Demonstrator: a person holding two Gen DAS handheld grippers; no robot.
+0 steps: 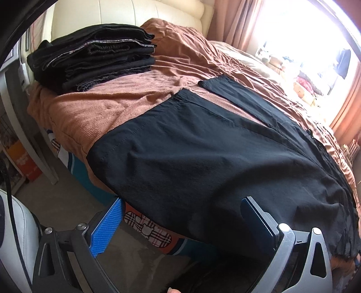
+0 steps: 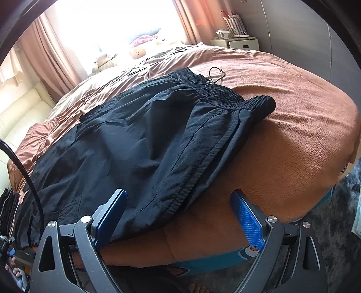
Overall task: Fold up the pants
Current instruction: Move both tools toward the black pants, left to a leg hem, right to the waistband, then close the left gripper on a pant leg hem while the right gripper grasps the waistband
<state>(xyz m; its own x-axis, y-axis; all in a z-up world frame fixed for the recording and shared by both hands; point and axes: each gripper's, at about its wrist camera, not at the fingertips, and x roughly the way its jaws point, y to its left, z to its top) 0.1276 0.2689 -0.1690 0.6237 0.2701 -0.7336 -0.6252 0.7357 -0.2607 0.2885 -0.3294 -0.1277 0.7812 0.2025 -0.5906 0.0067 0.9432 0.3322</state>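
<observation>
**Ana:** Brown blanket over the bed fills both views, and black pants lie spread flat across it. What does the left wrist camera give, nearest first?

**Ben:** Left gripper at the bottom of the frame, jaws spread wide with nothing between them. Its blue pads sit at the bed's near edge, one just beside the cloth and one in front of it. Past that, the leg end of the pants, the hems pointing away. Beyond them, a stack of folded black clothes on the blanket against a cream headboard. On this side I also see a patterned sheet under the blanket's edge.

**Ana:** The right wrist camera shows the other end. Right gripper is also wide open and grasps nothing; its left finger overlaps the pants' near edge, though whether it touches I cannot tell, and the other finger hangs over bare blanket. Farther on, the elastic waistband, gathered, with a thin drawstring loop lying on the blanket just beyond it.

**Ben:** No waistband in mine.

**Ana:** And in mine the stack is only a sliver at the left edge. At the far end stands a small white nightstand, with pink curtains beside a bright window.

**Ben:** The window appears in mine too, on the right, washed out.
</observation>
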